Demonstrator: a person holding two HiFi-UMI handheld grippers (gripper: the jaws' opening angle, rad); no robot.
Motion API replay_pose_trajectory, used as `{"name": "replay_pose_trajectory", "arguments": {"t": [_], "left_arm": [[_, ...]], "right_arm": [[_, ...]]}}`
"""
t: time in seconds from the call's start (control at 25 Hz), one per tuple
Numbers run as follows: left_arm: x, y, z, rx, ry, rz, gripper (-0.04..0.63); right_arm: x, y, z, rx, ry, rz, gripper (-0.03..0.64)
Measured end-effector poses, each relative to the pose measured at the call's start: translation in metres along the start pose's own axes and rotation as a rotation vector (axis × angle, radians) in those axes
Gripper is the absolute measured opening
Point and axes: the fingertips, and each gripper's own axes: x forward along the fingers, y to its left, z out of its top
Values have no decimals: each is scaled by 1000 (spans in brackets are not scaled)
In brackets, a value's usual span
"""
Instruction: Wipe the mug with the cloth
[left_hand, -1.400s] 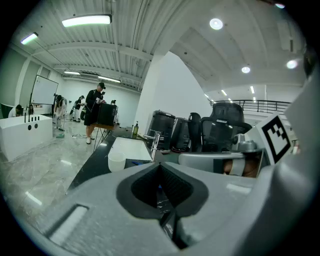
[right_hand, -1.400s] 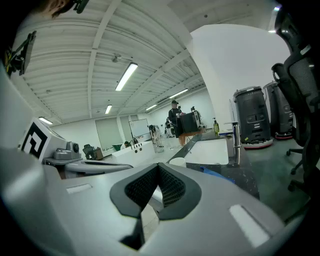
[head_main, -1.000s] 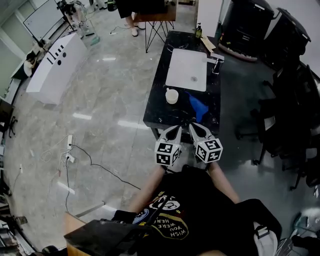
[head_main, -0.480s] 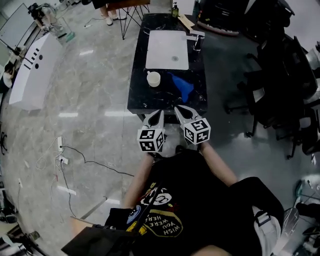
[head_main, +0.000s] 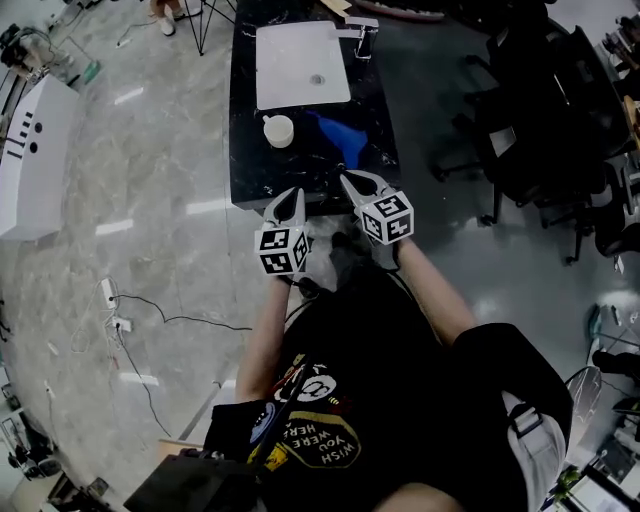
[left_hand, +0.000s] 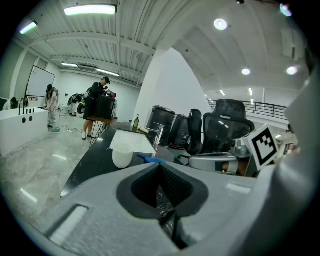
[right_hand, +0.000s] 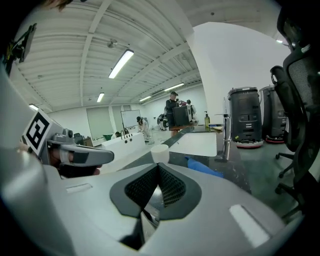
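Note:
A white mug (head_main: 278, 131) stands on the black counter (head_main: 250, 170), with a crumpled blue cloth (head_main: 338, 137) just to its right. Both grippers hover side by side at the counter's near edge, short of both things. The left gripper (head_main: 294, 194) is shut and holds nothing; the right gripper (head_main: 349, 180) is shut and holds nothing too. In the left gripper view the mug (left_hand: 122, 156) and cloth (left_hand: 150, 159) lie beyond the shut gripper (left_hand: 159, 165). From the right gripper (right_hand: 158, 166), I see the mug (right_hand: 160, 153) ahead and the cloth (right_hand: 206, 168) to its right.
A white sink basin (head_main: 300, 65) with a faucet (head_main: 362, 35) fills the counter's far half. Black office chairs (head_main: 520, 120) stand to the right. A long white desk (head_main: 30, 150) and floor cables (head_main: 110, 300) lie to the left. People stand far off (left_hand: 95, 107).
The view has swung, so the counter, mug and cloth now sit higher and further left in the picture. Both grippers stay shut and together near the counter's front edge.

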Motion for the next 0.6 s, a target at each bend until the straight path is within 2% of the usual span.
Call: {"name": "replay_pose_trajectory", "arguments": {"t": [0.16,0.28,0.4,0.48,0.6], "left_arm": [[32,23,0,-13,32,38,3],[55,38,3,-23,43,66,3],[76,57,8,-44,47,114,3],[87,72,9,-82,49,154,3],[96,91,11,-132,45,210,3]], "right_arm": [[40,-63,-17,-37,103,-75,4],[68,-107,-29,-40,172,-111,108],[95,-140,-42,-84,242,-134,199],[110,-154,-50,-111,271,-128,221],[124,-153,-55,-131,258,-69,221]]}}
